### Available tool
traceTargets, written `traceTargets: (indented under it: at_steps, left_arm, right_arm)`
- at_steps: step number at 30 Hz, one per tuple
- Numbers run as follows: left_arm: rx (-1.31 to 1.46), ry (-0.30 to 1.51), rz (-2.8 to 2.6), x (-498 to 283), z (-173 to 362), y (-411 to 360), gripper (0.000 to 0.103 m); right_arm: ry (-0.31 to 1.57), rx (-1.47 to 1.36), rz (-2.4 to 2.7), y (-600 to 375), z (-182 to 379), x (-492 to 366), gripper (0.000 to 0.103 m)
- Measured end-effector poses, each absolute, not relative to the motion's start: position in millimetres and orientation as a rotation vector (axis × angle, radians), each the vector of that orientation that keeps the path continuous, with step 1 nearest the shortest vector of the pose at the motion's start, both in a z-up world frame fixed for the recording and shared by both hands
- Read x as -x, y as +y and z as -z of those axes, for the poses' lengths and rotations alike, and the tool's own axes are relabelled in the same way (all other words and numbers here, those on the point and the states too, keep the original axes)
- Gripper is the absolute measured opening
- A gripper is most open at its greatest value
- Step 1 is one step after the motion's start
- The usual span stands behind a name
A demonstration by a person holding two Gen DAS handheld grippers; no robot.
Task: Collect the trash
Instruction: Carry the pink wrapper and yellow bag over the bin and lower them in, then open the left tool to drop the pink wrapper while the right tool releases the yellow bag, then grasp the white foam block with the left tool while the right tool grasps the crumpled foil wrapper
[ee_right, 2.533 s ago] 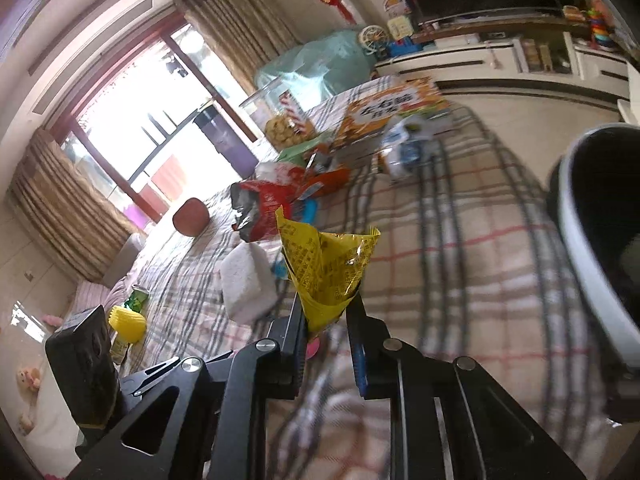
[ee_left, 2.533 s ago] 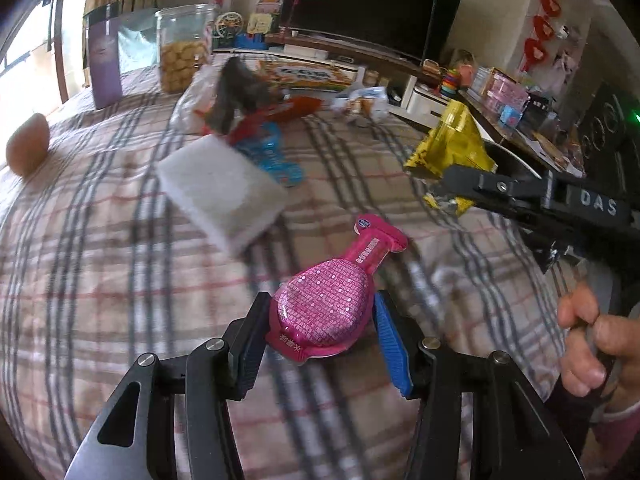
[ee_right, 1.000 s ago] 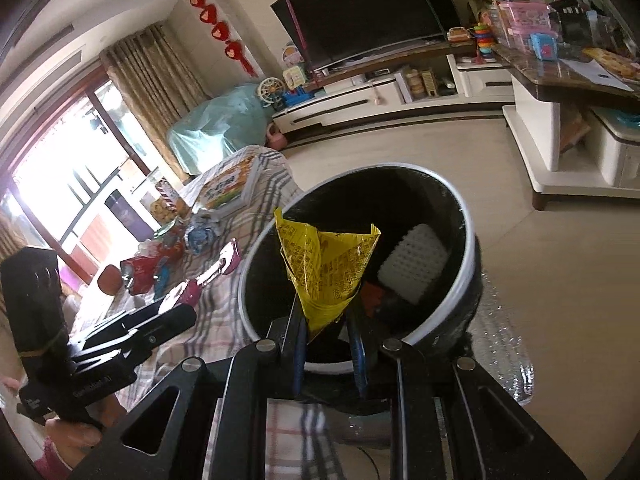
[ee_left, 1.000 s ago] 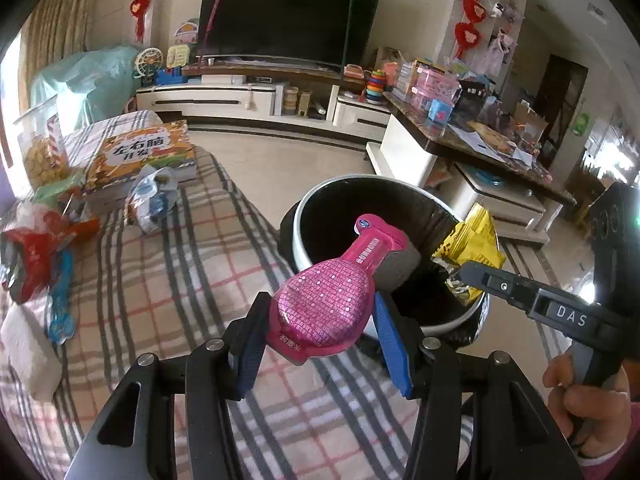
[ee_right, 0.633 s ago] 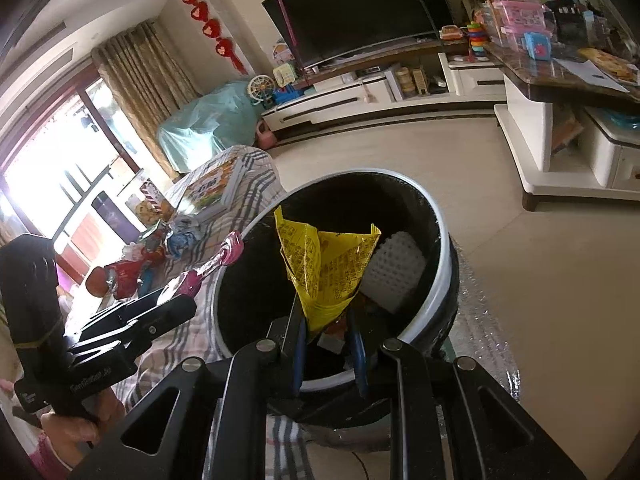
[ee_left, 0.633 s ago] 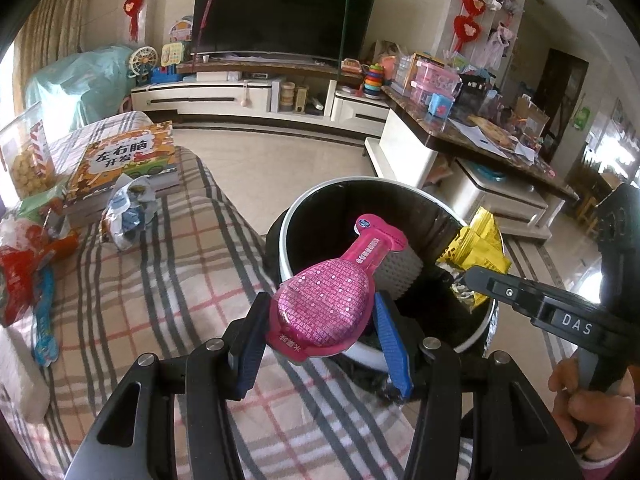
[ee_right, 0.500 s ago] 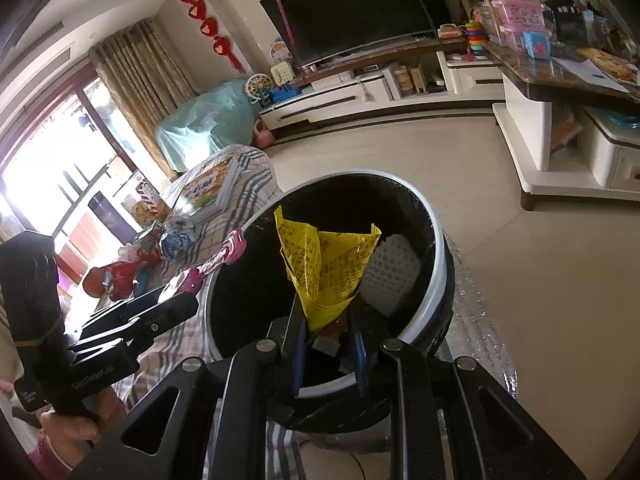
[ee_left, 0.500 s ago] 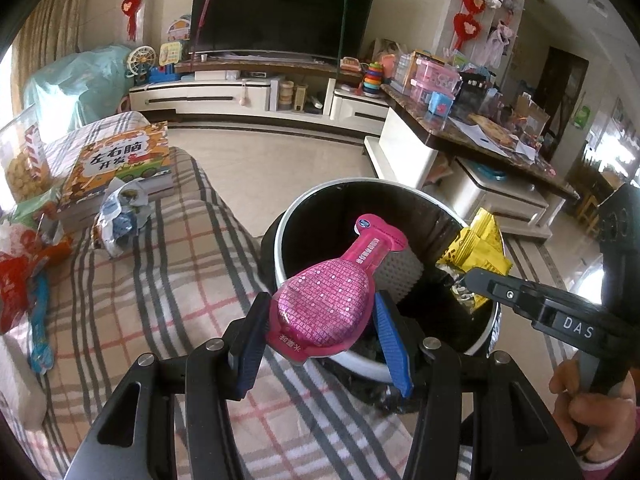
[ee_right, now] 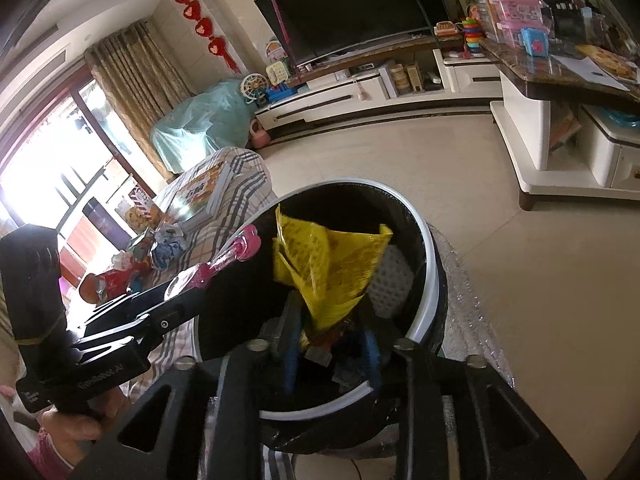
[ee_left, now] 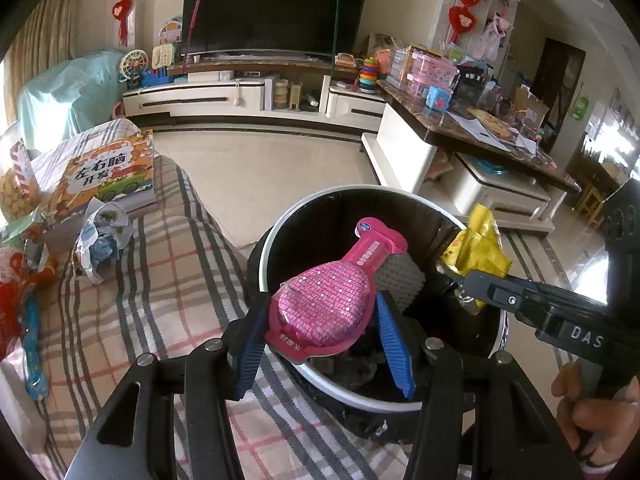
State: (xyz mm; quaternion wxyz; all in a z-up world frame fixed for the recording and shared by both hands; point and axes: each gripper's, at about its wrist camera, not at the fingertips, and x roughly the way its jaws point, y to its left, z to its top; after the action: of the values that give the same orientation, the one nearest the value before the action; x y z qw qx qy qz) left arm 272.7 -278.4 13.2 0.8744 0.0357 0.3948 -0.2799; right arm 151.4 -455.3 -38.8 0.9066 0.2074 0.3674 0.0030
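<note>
My left gripper (ee_left: 320,336) is shut on a pink blister pack (ee_left: 332,304) and holds it over the near rim of a round black trash bin (ee_left: 280,232) with a white rim. My right gripper (ee_right: 332,352) has its blue fingers spread apart over the bin (ee_right: 428,248). The yellow wrapper (ee_right: 328,268) sits loose between them, above the bin's opening. In the left wrist view the wrapper (ee_left: 476,248) shows at the right gripper's tip. White foam (ee_right: 388,284) and other trash lie inside the bin.
A plaid-covered table (ee_left: 160,264) lies left of the bin, with a crumpled bag (ee_left: 100,236), a colourful box (ee_left: 104,176) and red wrappers (ee_left: 16,292). A TV stand (ee_left: 248,96) and a low side table (ee_left: 472,148) stand beyond on the tiled floor.
Both grippers moved from the table to over the bin. The right gripper's fingers have just spread apart and the yellow wrapper is loose. The left still grips the pink pack.
</note>
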Motion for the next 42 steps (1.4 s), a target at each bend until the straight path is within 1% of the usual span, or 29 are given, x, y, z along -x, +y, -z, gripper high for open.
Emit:
traceTargets:
  at_steps: [3, 4, 5, 12, 14, 16, 21, 23, 25, 37, 42]
  left_arm:
    - [-0.062, 0.825, 0.583, -272.7, -13.6, -276.5, 0.059]
    - [-0.059, 0.821, 0.581, -271.5, -13.8, -275.3, 0.062]
    - [-0.058, 0.818, 0.577, -270.1, -13.9, -273.8, 0.064]
    - [-0.015, 0.833, 0.544, -257.8, -7.6, -249.7, 0.069]
    - [0.005, 0.841, 0.535, -253.5, -5.9, -240.2, 0.069]
    - [0.024, 0.849, 0.512, -247.6, -2.3, -228.4, 0.069]
    - [0.067, 0.840, 0.467, -233.3, 1.2, -197.3, 0.069]
    - [0.094, 0.841, 0.440, -226.3, 2.9, -180.0, 0.069]
    - [0.109, 0.846, 0.421, -220.7, 4.6, -166.9, 0.069]
    - [0.207, 0.823, 0.278, -181.8, 3.6, -86.5, 0.069]
    - [0.225, 0.818, 0.191, -171.4, 1.0, -55.3, 0.071]
  right_arm:
    - [0.751, -0.442, -0.009, -457.4, 36.9, -152.5, 0.050]
    - [0.746, -0.448, -0.009, -457.8, 36.5, -151.6, 0.056]
    - [0.743, -0.448, -0.008, -458.3, 36.0, -151.5, 0.058]
    - [0.739, -0.464, -0.011, -453.3, 37.3, -146.9, 0.061]
    - [0.733, -0.464, -0.021, -447.7, 36.4, -144.8, 0.068]
    - [0.727, -0.461, -0.027, -442.0, 34.9, -143.4, 0.071]
    - [0.718, -0.465, -0.057, -423.9, 32.3, -140.0, 0.075]
    - [0.711, -0.469, -0.065, -418.2, 32.0, -138.8, 0.082]
    - [0.707, -0.478, -0.078, -410.7, 32.6, -137.6, 0.086]
    - [0.742, -0.436, -0.179, -352.6, 35.6, -146.0, 0.086]
    - [0.758, -0.408, -0.226, -324.9, 37.3, -154.5, 0.086]
